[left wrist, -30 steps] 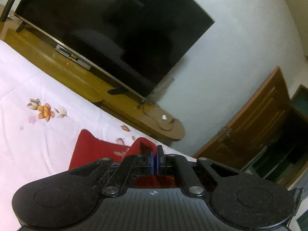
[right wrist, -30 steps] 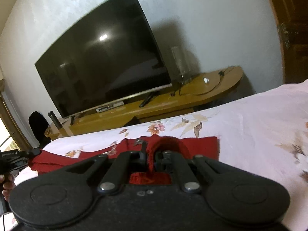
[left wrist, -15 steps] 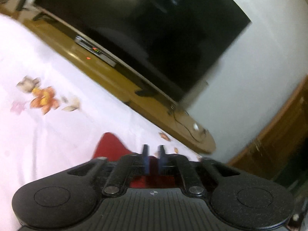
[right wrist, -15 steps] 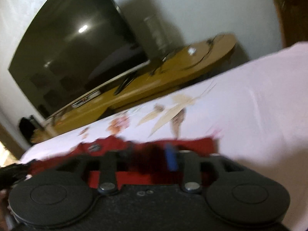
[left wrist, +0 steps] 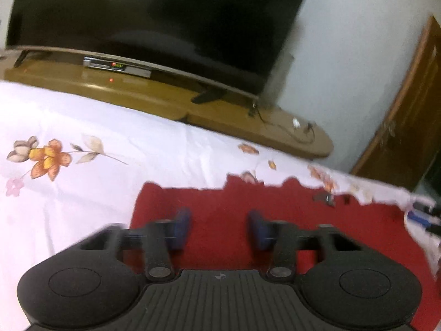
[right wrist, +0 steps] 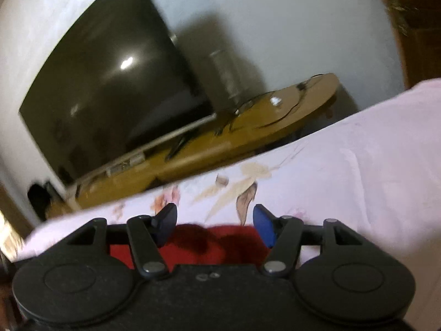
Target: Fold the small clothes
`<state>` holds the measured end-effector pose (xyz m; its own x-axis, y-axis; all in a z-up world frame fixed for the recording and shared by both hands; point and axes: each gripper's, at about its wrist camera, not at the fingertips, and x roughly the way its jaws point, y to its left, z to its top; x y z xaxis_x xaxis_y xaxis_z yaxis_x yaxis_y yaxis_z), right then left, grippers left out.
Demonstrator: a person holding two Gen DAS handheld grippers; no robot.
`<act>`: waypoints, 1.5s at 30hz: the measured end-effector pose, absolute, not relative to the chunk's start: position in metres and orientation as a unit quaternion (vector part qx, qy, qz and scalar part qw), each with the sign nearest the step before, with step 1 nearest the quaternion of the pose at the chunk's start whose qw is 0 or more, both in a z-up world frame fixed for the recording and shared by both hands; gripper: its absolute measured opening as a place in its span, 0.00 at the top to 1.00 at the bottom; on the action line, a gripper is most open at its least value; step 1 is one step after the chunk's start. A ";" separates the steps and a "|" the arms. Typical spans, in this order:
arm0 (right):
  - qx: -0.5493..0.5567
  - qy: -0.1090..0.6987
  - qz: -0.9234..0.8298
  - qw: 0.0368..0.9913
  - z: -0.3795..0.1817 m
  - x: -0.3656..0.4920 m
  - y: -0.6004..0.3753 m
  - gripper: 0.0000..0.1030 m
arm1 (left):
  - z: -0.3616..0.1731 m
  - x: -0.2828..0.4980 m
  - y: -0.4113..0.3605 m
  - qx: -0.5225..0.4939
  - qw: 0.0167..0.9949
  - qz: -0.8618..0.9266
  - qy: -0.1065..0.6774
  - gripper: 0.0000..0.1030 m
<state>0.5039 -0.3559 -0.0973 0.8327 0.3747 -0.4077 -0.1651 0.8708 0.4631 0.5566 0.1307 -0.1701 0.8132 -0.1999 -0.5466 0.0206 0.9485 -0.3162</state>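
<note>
A small red garment (left wrist: 275,209) lies flat on the white flowered bed sheet (left wrist: 82,143). My left gripper (left wrist: 220,227) is open above the garment's near part, its blue pads apart with nothing between them. In the right wrist view the garment (right wrist: 220,242) shows as a red strip under my right gripper (right wrist: 215,224), which is open and empty over its edge. The sheet (right wrist: 358,171) stretches away to the right. The other gripper shows blurred at the left wrist view's right edge (left wrist: 424,215).
A large dark television (left wrist: 154,19) stands on a low wooden stand (left wrist: 248,121) beyond the bed's far edge. A wooden door or cabinet (left wrist: 408,115) is at the right. The view is blurred by motion.
Both grippers have let go of the red garment and opened wide. The garment, held up in folds before, now lies spread flat on the sheet.
</note>
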 end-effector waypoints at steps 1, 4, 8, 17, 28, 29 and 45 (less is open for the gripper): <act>0.202 0.252 0.149 0.935 -0.096 0.504 -0.356 0.41 | -0.169 0.556 0.127 -0.140 0.942 -0.059 0.300 0.66; 0.164 0.272 0.178 0.932 -0.098 0.507 -0.345 0.41 | -0.168 0.561 0.126 -0.133 0.942 -0.060 0.303 0.71; 0.099 0.309 0.162 0.932 -0.106 0.519 -0.324 0.52 | -0.168 0.556 0.127 -0.136 0.943 -0.060 0.298 0.85; 0.021 0.261 0.136 0.956 -0.095 0.502 -0.301 0.93 | -0.145 0.540 0.119 -0.111 0.967 -0.058 0.221 0.94; 0.012 0.305 0.089 0.948 -0.123 0.512 -0.308 0.93 | -0.165 0.568 0.122 -0.112 0.947 -0.022 0.301 0.89; 0.011 0.306 0.088 0.948 -0.123 0.511 -0.307 0.92 | -0.165 0.567 0.124 -0.121 0.946 -0.023 0.299 0.82; -0.120 0.314 0.249 0.908 -0.115 0.504 -0.192 0.54 | -0.158 0.558 0.033 0.019 0.947 -0.132 0.294 0.57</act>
<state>0.5045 -0.1924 -0.1153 0.6791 0.3772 -0.6297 -0.5278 0.8471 -0.0618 0.5584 0.0331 -0.1576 0.7927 -0.2389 -0.5609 0.2613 0.9644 -0.0414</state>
